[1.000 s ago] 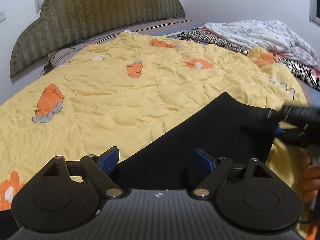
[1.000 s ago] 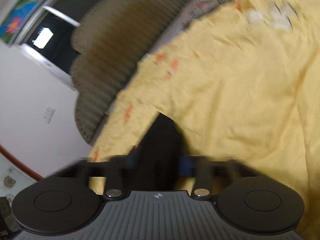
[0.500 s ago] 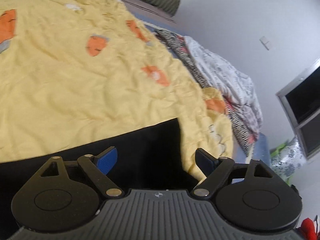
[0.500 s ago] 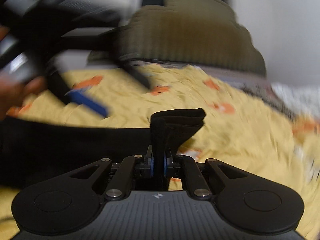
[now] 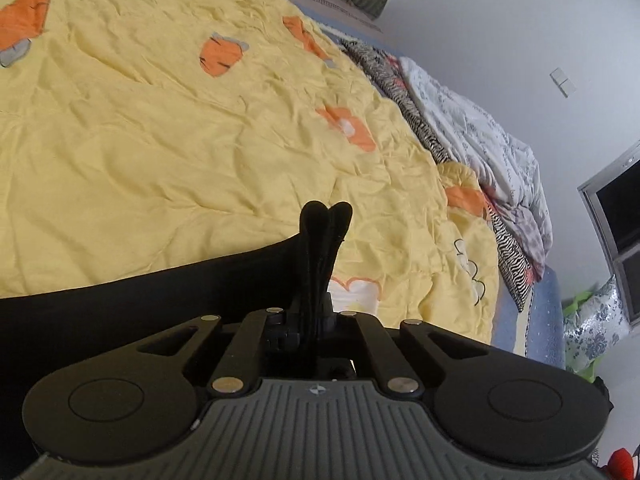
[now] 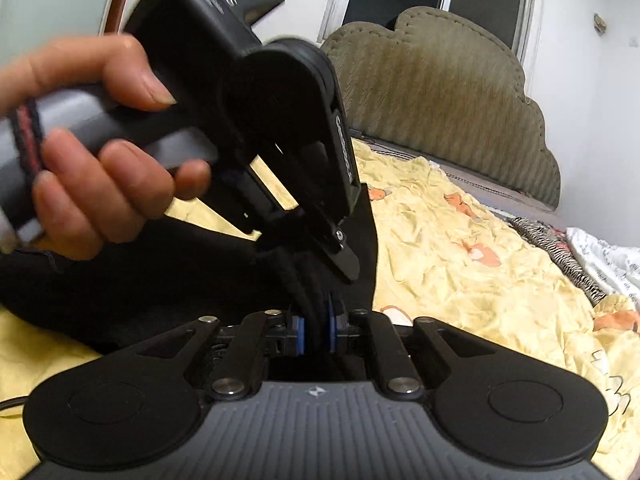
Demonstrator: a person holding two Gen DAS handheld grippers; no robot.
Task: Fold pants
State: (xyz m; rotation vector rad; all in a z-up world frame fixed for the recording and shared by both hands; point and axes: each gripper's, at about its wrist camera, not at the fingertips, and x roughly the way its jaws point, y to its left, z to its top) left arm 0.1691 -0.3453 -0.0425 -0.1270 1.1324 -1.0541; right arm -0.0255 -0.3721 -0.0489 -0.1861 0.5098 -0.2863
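Left wrist view. Bed under yellow quilt; patterned bedding piled at far edge. Left gripper: jaws pressed together, pinching a bunched edge of black pants, which trail left across the quilt.

Right wrist view. Adds headboard, window, and hand holding the other tool. Right gripper: jaws pinching the same pants just beside it.

Advice: hold both pinches level, carry edges together, lay flat.

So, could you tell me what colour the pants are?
Black pants; the left wrist view shows them best.
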